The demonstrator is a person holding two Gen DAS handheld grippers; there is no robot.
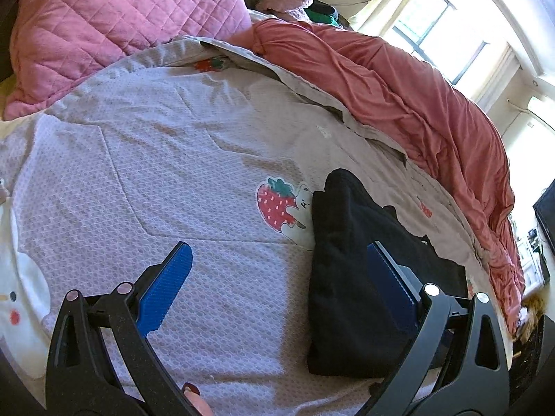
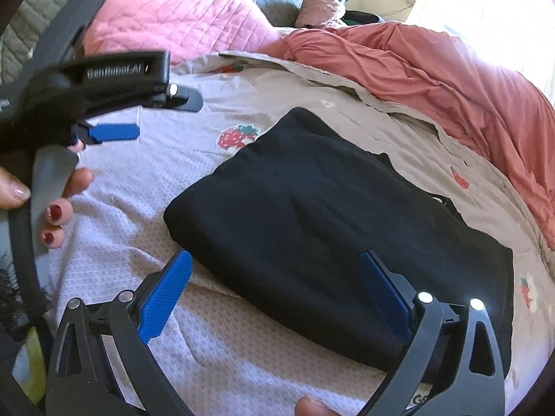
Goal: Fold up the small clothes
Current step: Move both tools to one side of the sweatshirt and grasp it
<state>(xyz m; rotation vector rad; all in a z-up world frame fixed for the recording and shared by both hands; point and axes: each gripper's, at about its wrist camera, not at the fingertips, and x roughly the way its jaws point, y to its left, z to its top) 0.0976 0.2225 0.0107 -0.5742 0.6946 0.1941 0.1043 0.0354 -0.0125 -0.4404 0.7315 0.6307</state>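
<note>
Folded black garment [image 2: 312,222]: flat, smooth rectangle, lying on strawberry-print bedspread [image 2: 215,339] | right claw [image 2: 274,294]: spread wide, empty, over garment's near edge | left claw [image 1: 277,277]: spread wide, empty, garment's left edge between its fingers | coral blanket [image 1: 416,104]: bunched behind

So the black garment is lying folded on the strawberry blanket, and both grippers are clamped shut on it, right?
Not quite. The black garment does lie folded on the strawberry blanket, but neither gripper is clamped on it: the right wrist view shows the right gripper with its jaws wide apart, and the left wrist view shows the left gripper open too.
</note>
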